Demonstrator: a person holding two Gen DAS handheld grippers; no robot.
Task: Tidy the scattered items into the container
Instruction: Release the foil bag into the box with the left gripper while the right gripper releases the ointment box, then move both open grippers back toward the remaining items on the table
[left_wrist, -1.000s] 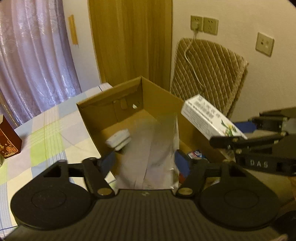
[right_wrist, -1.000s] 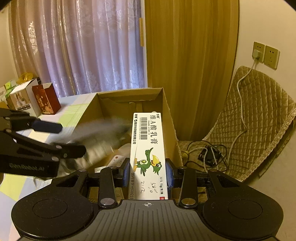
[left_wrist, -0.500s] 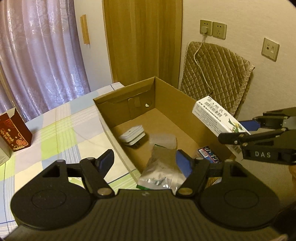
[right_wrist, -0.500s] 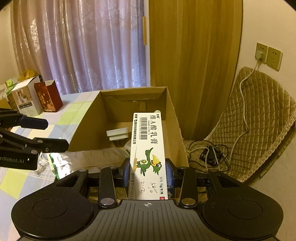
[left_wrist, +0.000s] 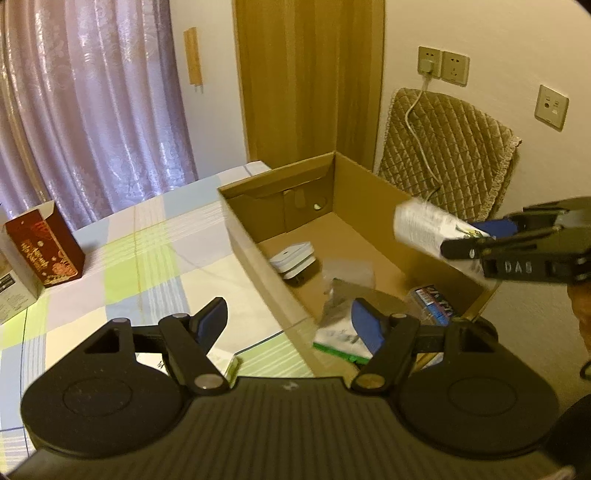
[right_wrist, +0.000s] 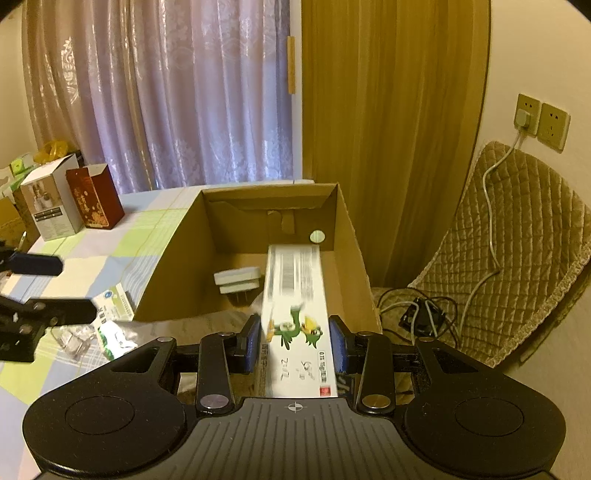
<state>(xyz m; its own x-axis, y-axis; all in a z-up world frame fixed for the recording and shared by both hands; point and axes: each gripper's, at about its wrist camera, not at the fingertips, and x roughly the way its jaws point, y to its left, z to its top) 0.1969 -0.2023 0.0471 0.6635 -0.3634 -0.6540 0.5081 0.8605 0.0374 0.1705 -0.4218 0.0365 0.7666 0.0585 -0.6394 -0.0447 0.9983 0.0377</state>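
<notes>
Between my right gripper's (right_wrist: 295, 341) blue pads sits the long white ointment box (right_wrist: 295, 317), blurred, clamped at its near end and angled over the open cardboard box (right_wrist: 351, 251) at frame centre. My left gripper (left_wrist: 288, 321) gapes wide with nothing in it, low in its own view above the box's near edge. Inside lie a silver pouch (left_wrist: 340, 314), a white adapter (left_wrist: 293, 256) and a small dark packet (left_wrist: 432, 301).
</notes>
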